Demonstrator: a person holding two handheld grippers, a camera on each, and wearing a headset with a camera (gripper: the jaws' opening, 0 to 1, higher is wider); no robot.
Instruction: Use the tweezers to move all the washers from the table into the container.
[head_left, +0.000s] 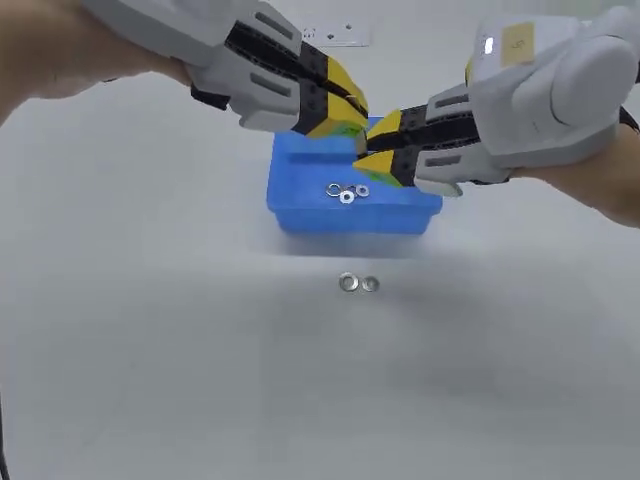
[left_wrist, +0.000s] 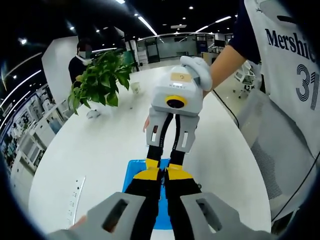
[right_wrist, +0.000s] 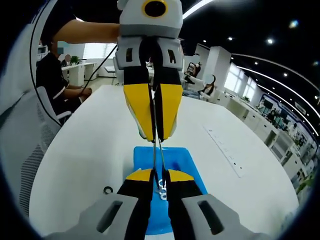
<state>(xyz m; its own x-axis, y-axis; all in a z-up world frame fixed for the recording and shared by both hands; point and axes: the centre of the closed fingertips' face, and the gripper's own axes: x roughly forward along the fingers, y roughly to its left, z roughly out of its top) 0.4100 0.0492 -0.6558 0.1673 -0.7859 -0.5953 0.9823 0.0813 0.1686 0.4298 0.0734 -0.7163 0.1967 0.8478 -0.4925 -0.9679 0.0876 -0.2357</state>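
- My left tongs (right_wrist: 154, 136) and right tongs (right_wrist: 160, 176) meet tip to tip above the blue rectangular plastic container (head_left: 300, 215), mid desk.
- Both pairs look pressed together on the thin silver metal tweezers (right_wrist: 155, 150). In the right gripper view these run as a narrow strip from one set of yellow tips to the other. I cannot tell which pair carries the load.
- A small cluster of silver metal washers (head_left: 347, 192) lies inside the container, toward its near wall.
- Two more flat silver loose washers (head_left: 347, 283) lie side by side, almost touching, on the white desk (head_left: 150, 330), just on the near side of the container. By my read, these are what is left to move.
- Handling, my judgement: the washers are light, rigid, thin and flat on a smooth top, so slick. Tweezer points will likely skate off the face.
- Best hold is across the ring, one point through the hole and one on the outer edge. Or tip a washer onto its rim first.
- The tweezers are slim and springy, so squeeze mid-length. Too hard near the tip and the points may cross; too light and they swivel in the tongs.
- The pair sits so close that a careless poke at one could flick the other away.
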